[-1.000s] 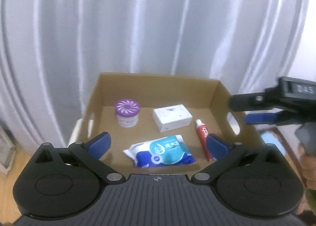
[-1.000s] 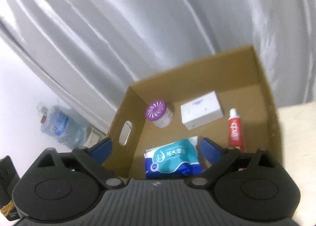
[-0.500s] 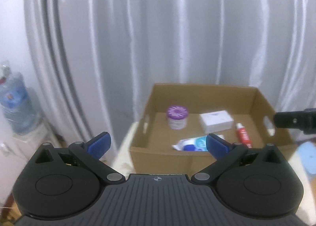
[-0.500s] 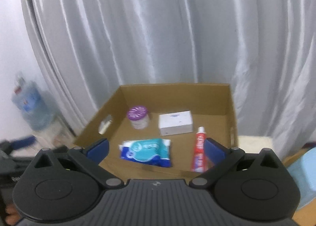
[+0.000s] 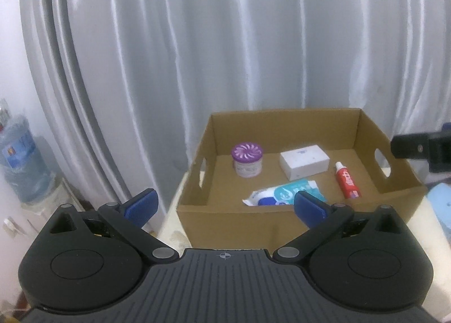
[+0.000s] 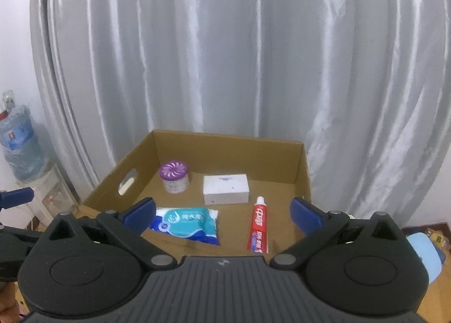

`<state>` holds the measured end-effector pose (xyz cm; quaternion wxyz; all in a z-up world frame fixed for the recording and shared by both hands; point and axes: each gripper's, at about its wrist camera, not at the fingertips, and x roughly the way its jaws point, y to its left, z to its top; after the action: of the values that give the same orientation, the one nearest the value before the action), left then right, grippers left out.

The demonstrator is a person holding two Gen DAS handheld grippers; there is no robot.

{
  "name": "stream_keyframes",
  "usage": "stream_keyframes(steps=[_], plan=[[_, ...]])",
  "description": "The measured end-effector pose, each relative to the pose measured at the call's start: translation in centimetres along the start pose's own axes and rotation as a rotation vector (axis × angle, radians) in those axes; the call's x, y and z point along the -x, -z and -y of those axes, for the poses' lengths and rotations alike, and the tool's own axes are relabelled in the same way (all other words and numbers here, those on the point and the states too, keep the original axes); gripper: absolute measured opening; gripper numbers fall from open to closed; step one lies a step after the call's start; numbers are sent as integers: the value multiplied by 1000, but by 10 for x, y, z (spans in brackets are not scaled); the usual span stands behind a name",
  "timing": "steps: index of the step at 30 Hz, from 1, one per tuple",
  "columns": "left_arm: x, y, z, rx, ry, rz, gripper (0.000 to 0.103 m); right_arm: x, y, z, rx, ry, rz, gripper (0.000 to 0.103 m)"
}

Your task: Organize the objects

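In the open brown cardboard box (image 6: 298,159), the purple-lidded round jar (image 6: 174,177) sits back-left beside the white rectangular carton (image 6: 226,189), with the teal wipes pack (image 6: 188,222) front-left and the red toothpaste tube (image 6: 258,225) front-right.

Black ribbed body, blue fingers (image 5: 142,204)

Left gripper (image 5: 225,206) low in frame, jaws spread wide, nothing between blue pads (image 5: 142,204). Beyond: open cardboard box (image 5: 315,227) on pale surface, handle cutouts in side walls. Inside: purple-lidded jar (image 5: 247,160) back left, white box (image 5: 304,160) just right of it, red toothpaste tube (image 5: 346,183) lying at right, blue wipes pack (image 5: 277,195) near front wall. Right gripper (image 5: 422,149) at far right edge, partly cut off. Grey curtain (image 5: 211,41) behind, water jug (image 5: 19,162) far left.
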<state>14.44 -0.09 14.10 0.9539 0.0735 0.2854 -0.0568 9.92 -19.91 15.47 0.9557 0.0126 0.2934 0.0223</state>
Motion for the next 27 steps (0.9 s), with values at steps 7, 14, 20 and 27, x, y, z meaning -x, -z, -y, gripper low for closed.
stream_keyframes(steps=[7, 14, 20, 27], plan=[[-17, 6, -1, 11, 45, -71, 103, -6, 12, -3, 28, 56, -22, 103], [-37, 6, 5, -15, 102, -141, 103, -19, 35, 1, -50, 42, -76, 103], [-42, -1, 10, -35, 151, -138, 103, -33, 44, 7, -128, 51, -127, 103], [-48, -6, 15, -45, 182, -140, 103, -39, 46, 4, -115, 61, -138, 103]])
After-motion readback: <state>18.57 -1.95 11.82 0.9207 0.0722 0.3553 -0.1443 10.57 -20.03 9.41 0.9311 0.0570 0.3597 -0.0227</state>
